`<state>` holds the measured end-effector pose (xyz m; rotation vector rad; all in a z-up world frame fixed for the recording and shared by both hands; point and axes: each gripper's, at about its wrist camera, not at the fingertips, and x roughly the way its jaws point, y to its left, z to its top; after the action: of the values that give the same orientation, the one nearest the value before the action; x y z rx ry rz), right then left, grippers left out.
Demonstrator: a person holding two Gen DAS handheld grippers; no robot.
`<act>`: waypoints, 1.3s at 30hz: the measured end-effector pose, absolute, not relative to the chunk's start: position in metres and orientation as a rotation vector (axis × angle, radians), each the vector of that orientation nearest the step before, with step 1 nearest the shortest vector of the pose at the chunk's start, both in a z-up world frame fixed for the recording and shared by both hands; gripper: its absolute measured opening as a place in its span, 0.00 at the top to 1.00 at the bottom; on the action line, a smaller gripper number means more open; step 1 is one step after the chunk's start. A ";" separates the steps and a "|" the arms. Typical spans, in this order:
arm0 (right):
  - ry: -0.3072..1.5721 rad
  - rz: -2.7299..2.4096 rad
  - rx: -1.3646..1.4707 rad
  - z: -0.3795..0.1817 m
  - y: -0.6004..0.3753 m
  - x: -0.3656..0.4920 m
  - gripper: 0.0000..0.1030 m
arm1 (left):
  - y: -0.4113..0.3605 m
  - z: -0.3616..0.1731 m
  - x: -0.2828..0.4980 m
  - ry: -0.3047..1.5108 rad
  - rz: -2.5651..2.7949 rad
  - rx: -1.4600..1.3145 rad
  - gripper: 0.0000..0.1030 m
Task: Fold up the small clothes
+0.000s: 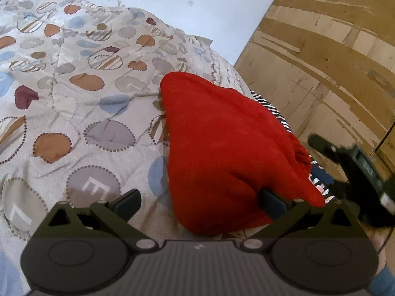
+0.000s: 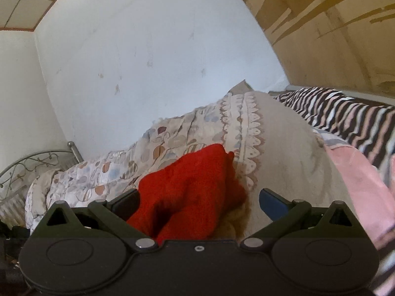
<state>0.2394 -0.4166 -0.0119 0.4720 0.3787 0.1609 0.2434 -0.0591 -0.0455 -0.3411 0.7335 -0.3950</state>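
A folded red fleece garment [image 1: 222, 143] lies on the patterned quilt [image 1: 74, 98]. My left gripper [image 1: 200, 203] is open, its jaws wide apart; the right finger [image 1: 271, 203] touches the garment's near edge, the left finger [image 1: 127, 203] is over bare quilt. In the right wrist view the same red garment [image 2: 192, 190] lies bunched between the jaws of my right gripper [image 2: 200, 203], which is open, with the left finger [image 2: 128, 202] against the cloth and the right finger [image 2: 271, 203] apart from it. The other gripper shows at the right edge of the left wrist view [image 1: 358, 167].
A zebra-striped cloth [image 2: 345, 118] and a pink cloth [image 2: 358, 185] lie to the right on the bed. A wooden wardrobe [image 1: 333, 49] stands at the right, a white wall [image 2: 148, 61] behind, a metal bed frame [image 2: 37, 162] far left.
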 end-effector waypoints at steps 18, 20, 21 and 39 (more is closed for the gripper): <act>0.493 0.219 0.487 -0.064 -0.419 0.312 0.00 | -0.064 -0.052 0.242 0.762 -0.406 -0.339 0.00; 0.492 0.220 0.487 -0.064 -0.419 0.312 0.00 | -0.066 -0.055 0.243 0.776 -0.404 -0.330 0.00; 0.491 0.220 0.487 -0.065 -0.419 0.311 0.00 | -0.066 -0.056 0.242 0.782 -0.405 -0.331 0.00; 0.474 0.226 0.503 -0.065 -0.422 0.310 0.00 | -0.037 -0.009 0.219 0.680 -0.464 -0.395 0.01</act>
<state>0.3097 -0.4222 -0.0647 0.5027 0.4736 0.2261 0.2191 -0.0372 -0.0094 -0.3948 0.6801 -0.4639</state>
